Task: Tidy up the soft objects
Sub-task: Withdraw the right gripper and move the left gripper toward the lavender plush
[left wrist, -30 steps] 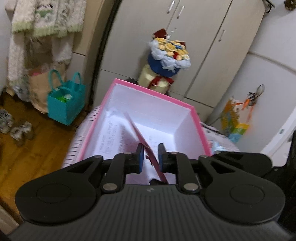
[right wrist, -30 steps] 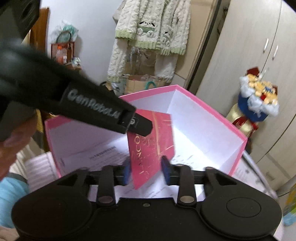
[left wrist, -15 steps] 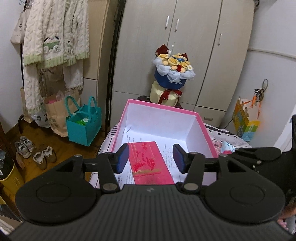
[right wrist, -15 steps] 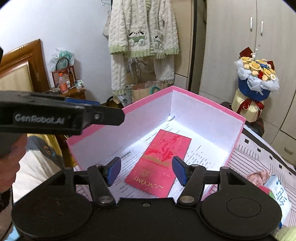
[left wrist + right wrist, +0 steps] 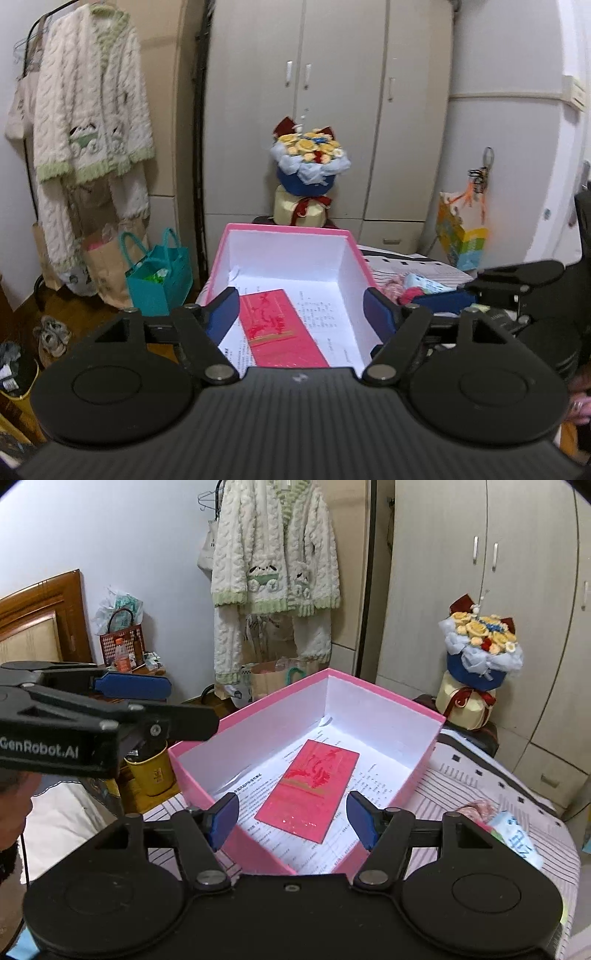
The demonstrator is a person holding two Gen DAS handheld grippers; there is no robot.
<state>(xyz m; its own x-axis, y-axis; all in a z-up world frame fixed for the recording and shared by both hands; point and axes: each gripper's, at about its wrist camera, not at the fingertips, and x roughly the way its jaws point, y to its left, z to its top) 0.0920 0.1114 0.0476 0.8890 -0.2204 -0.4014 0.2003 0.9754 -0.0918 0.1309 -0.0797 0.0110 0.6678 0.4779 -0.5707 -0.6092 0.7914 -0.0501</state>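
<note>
A red envelope [image 5: 279,326] lies flat on printed papers inside the open pink box [image 5: 286,232]; it also shows in the right wrist view [image 5: 310,790], with the box's wall [image 5: 384,698] behind it. My left gripper [image 5: 303,310] is open and empty, just above and behind the box's near side. My right gripper [image 5: 293,819] is open and empty, above the box's near edge. The left gripper shows from the side in the right wrist view [image 5: 122,694]. A pink soft item [image 5: 476,808] and a light blue packet [image 5: 517,836] lie on the striped cloth, right of the box.
A flower bouquet [image 5: 308,162] stands behind the box before the wardrobe [image 5: 332,92]. A knitted cardigan [image 5: 275,568] hangs at the left. A teal bag [image 5: 160,277] and shoes are on the floor. A yellow bin [image 5: 153,771] stands left of the box.
One second ago my left gripper was shut on the red envelope, held upright in the box. It let go; the envelope now lies flat. Both grippers have opened wide and drawn back.
</note>
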